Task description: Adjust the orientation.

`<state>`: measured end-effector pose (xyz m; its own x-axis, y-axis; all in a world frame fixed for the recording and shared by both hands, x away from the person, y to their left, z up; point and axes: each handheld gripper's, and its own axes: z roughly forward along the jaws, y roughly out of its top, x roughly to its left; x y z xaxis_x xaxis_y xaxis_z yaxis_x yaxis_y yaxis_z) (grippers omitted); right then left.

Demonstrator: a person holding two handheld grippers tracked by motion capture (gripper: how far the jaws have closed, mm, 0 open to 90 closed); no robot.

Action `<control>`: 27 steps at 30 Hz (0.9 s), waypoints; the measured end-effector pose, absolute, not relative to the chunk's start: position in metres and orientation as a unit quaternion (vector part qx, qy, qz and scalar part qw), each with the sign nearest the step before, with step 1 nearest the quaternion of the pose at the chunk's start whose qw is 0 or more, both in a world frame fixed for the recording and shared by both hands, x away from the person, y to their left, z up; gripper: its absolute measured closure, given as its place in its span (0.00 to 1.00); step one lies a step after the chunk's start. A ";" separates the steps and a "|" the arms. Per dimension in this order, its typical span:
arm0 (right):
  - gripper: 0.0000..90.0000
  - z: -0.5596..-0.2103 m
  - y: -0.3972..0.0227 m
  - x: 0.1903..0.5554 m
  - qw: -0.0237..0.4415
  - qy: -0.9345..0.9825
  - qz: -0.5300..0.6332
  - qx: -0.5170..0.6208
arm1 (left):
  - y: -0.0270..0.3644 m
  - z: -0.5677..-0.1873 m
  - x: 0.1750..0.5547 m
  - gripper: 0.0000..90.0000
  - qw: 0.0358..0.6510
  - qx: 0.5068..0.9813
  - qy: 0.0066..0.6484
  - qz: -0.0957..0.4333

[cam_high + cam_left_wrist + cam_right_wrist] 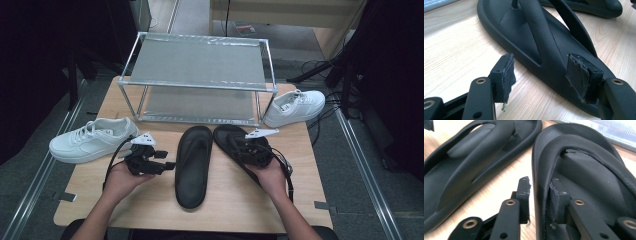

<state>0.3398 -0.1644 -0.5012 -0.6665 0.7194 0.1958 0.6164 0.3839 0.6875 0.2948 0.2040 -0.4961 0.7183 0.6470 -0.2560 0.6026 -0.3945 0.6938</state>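
Two black sandals lie side by side on the wooden table. My left gripper (167,166) (541,60) is open beside the left sandal (192,165) (534,37), one pad over the table and the other over the sandal's edge, touching nothing that I can see. My right gripper (242,145) (540,182) straddles the side rim of the right sandal (231,137) (594,177): one jaw is outside over the table, the other inside under the strap. A strip of table shows between the outer pad and the rim, so it is open. The left sandal (469,157) lies just beyond.
A two-level metal shoe rack (197,75) stands at the back of the table (225,200). One white sneaker (92,140) lies at the left edge. Another white sneaker (295,106) sits at the right of the rack. The other sandal (586,6) shows far off in the left gripper view.
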 end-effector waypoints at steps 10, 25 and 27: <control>0.76 -0.490 -0.182 0.333 0.067 0.815 0.421 0.393 | 0.202 -0.497 0.300 0.44 0.402 0.835 0.375 0.026; 0.92 -0.490 -0.204 0.325 0.076 0.810 0.416 0.406 | 0.198 -0.498 0.314 0.45 0.397 0.837 0.375 0.025; 0.95 -0.491 -0.206 0.325 0.072 0.811 0.409 0.412 | 0.197 -0.497 0.314 0.50 0.396 0.839 0.372 0.027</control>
<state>0.3251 -0.2058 -0.4909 -0.6501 0.7271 0.2208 0.6093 0.3252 0.7232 0.3137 0.1974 -0.4973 0.7219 0.6455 -0.2492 0.6025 -0.4094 0.6851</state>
